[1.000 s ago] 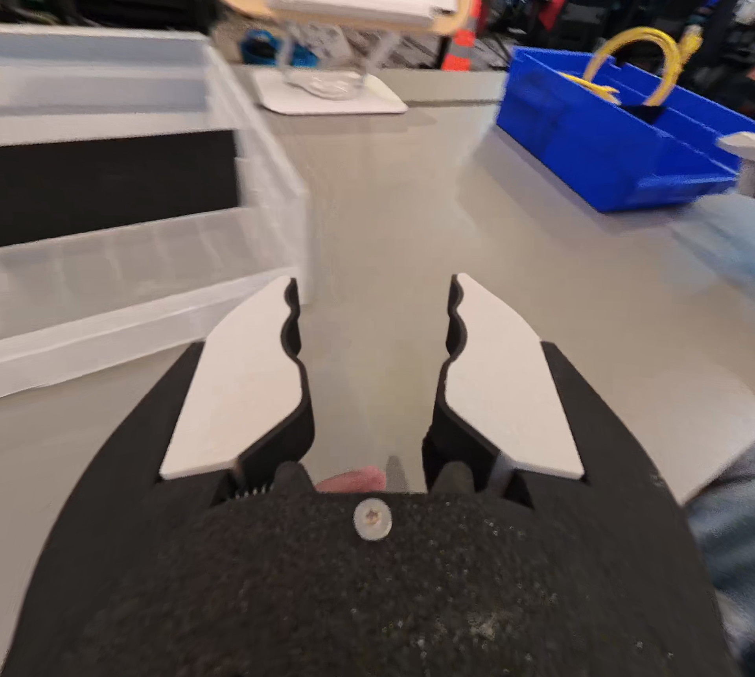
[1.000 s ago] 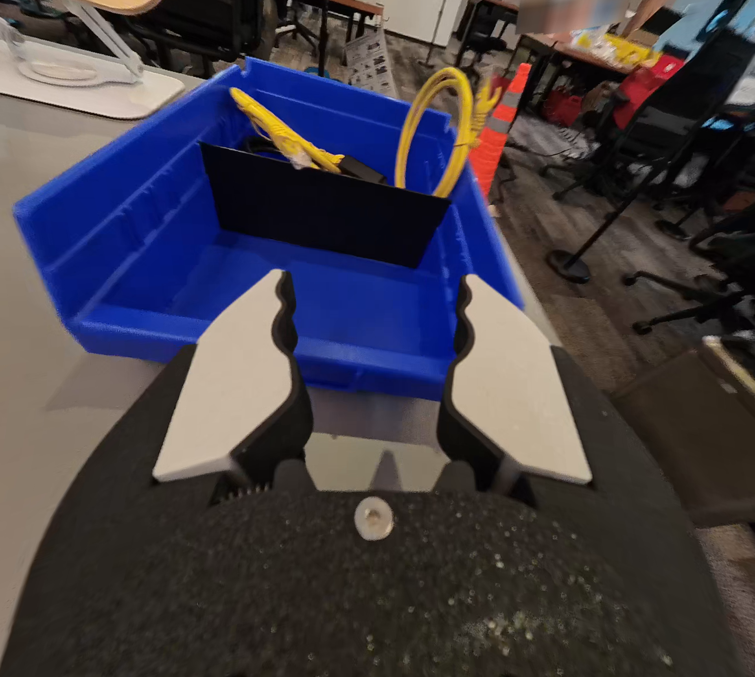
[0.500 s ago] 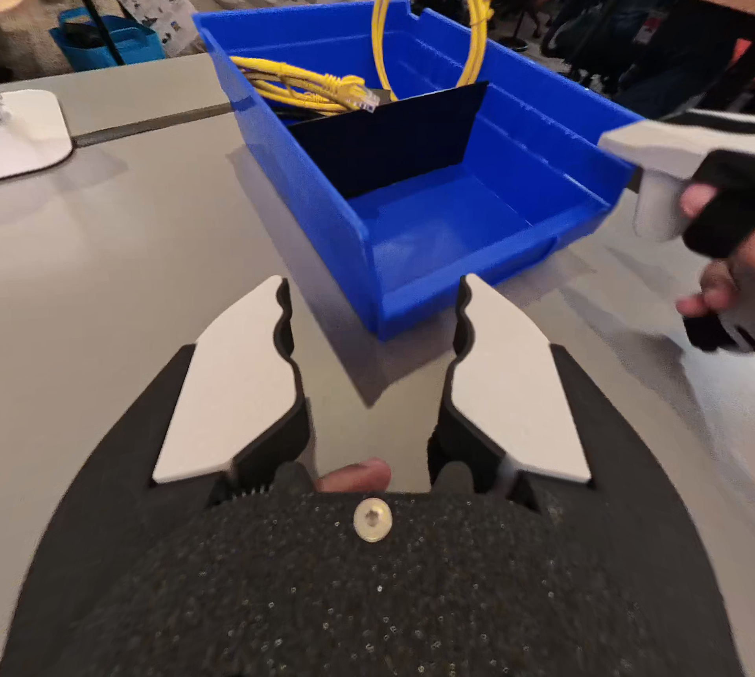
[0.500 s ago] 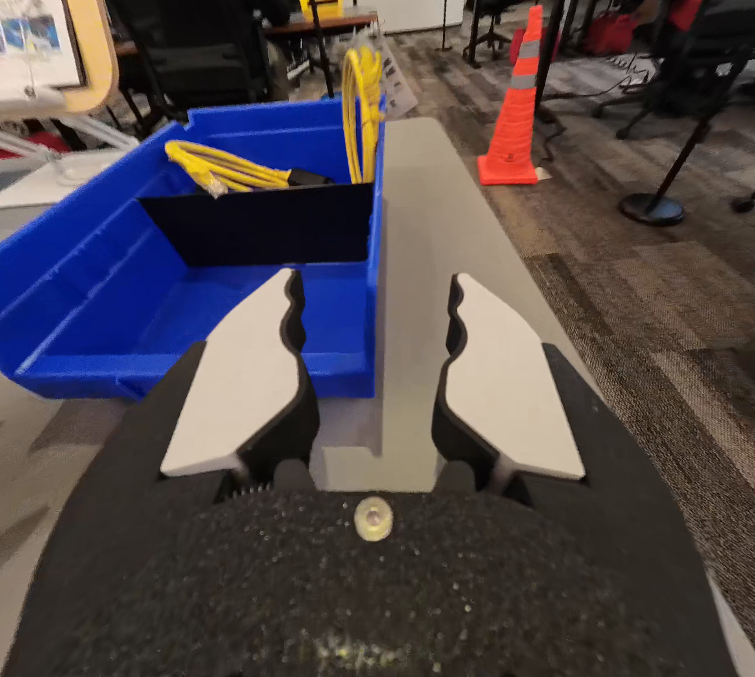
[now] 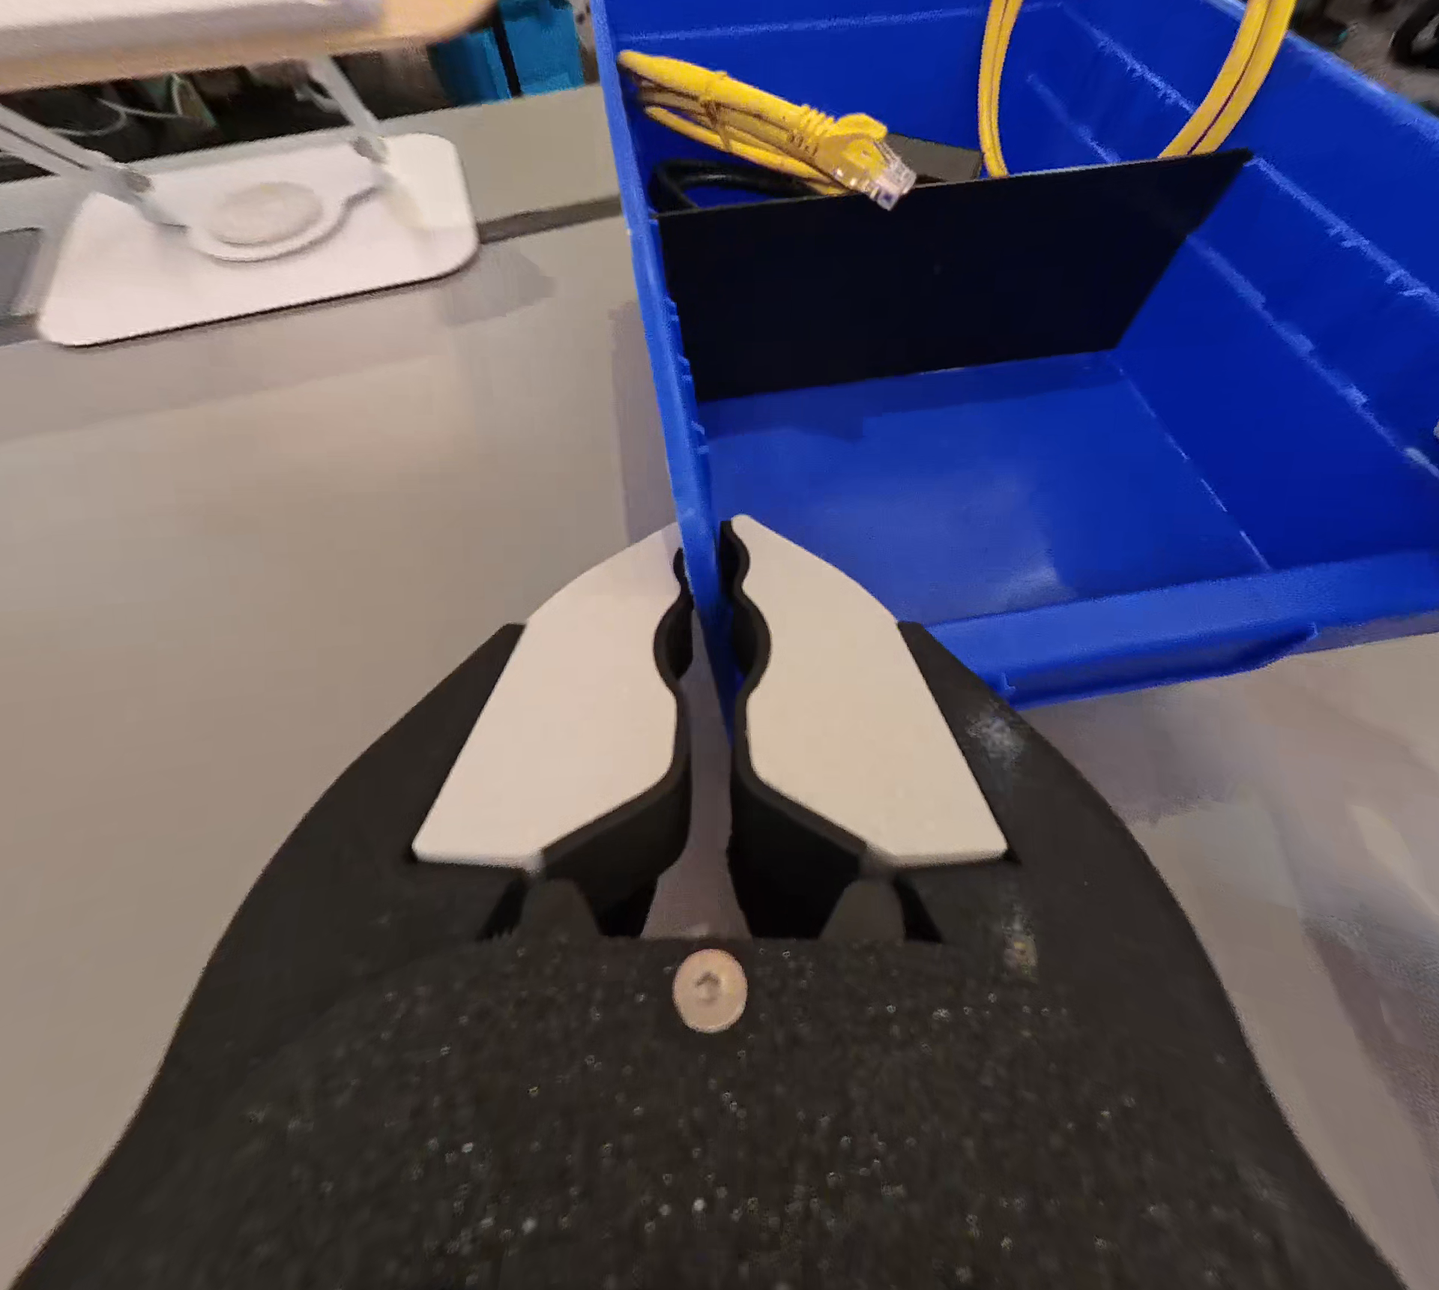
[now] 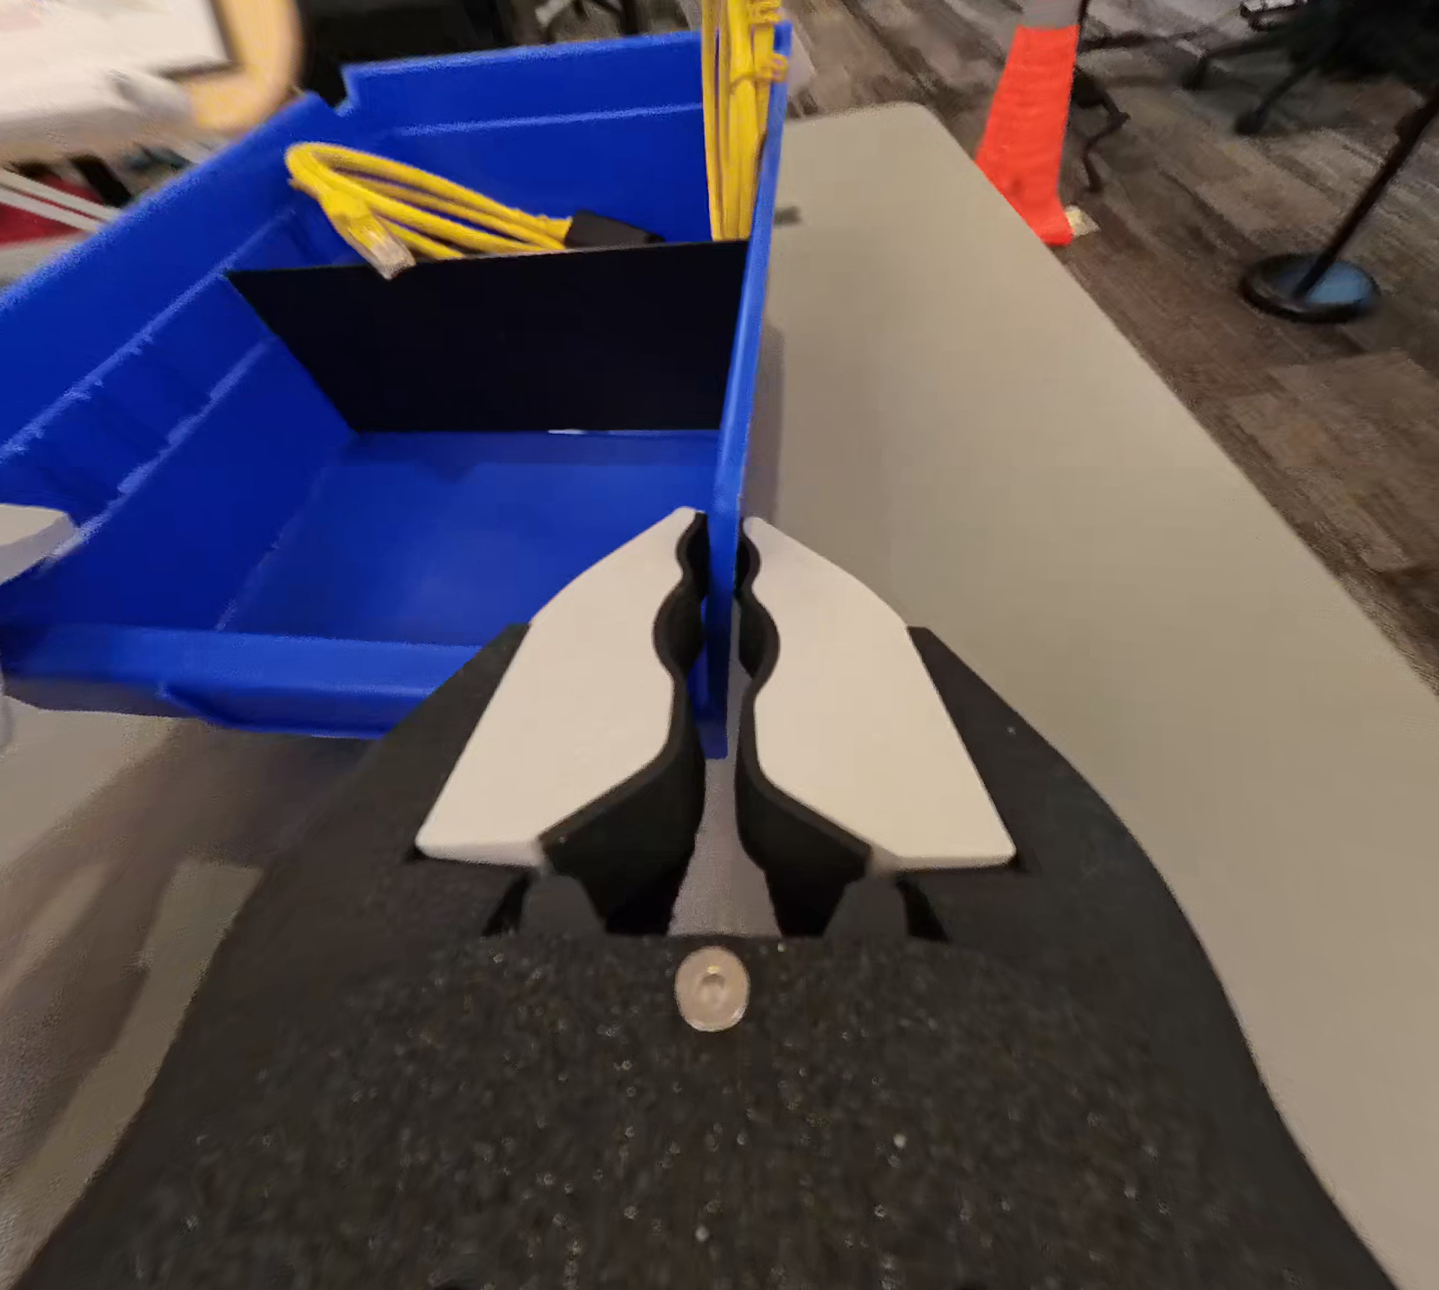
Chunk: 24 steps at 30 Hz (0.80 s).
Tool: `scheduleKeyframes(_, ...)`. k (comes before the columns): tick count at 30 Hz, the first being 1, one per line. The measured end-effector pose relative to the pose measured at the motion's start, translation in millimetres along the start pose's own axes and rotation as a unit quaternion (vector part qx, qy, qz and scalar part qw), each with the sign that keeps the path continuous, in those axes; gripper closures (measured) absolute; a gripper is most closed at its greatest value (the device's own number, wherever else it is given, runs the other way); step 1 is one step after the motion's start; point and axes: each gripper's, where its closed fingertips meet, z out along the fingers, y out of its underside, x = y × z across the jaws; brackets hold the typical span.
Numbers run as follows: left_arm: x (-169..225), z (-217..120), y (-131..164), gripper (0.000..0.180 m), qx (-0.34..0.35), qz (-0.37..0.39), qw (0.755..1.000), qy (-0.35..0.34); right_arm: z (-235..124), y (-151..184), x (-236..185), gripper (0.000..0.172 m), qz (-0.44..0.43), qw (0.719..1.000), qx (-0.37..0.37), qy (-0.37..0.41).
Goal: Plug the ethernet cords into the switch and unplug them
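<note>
Left tool: low over the grey bench, pointing forward along the blue bin's left side wall. Fingers drawn together, clamped on that wall near the front corner, one finger outside, one inside.

Left of the bin, a white stand on the bench carries a tan board with papers; blurred.

Bin: a black divider crosses it. Front compartment shows only bare blue floor. Behind the divider, a bundled yellow ethernet cord lies with its clear plug resting on the divider's top edge. A second yellow cord stands as an upright loop against the right wall. Something black lies under the bundled cord, probably the switch; too hidden to be sure.

Right tool: same low, forward pose, at the bin's right wall. Fingers together, gripping that wall near the front corner, one inside, one outside over the bench.

Beyond the bench's right edge, an orange cone stands on the floor.
</note>
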Motion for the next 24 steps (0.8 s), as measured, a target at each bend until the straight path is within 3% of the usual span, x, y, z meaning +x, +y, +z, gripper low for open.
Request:
scheduleKeyframes(5, -70.0, -70.2, 4.8, 0.177, 0.036, 0.007, 0.999, -0.039, -34.0, -14.0, -85.5, 0.167, -0.007, 0.996, 0.059, -0.060)
scheduleKeyframes(10, -150.1, -128.5, 42.0, 0.177, 0.007, -0.017, 0.996, -0.083, -52.3, 6.6, -183.8, 0.167, -0.013, 0.992, 0.046, -0.114)
scheduleKeyframes(15, -197.5, -133.3, 84.6, 0.175, -0.015, -0.037, 0.996, -0.082, -38.7, 33.6, -239.7, 0.167, -0.039, 0.989, 0.014, -0.141)
scheduleKeyframes(18, -209.5, -121.7, 96.4, 0.172, -0.011, 0.017, 0.997, -0.074, -24.5, 67.6, -249.0, 0.164, -0.040, 0.987, -0.046, -0.151)
scheduleKeyframes(22, -191.8, -132.0, 95.6, 0.125, -0.015, 0.014, 1.000, -0.021, -33.5, 63.4, -251.5, 0.150, -0.024, 0.969, -0.061, -0.238)
scheduleKeyframes(24, -204.0, -149.2, 91.3, 0.108, 0.010, 0.020, 0.998, -0.057, -45.2, 47.4, -246.4, 0.139, -0.029, 0.958, -0.027, -0.283)
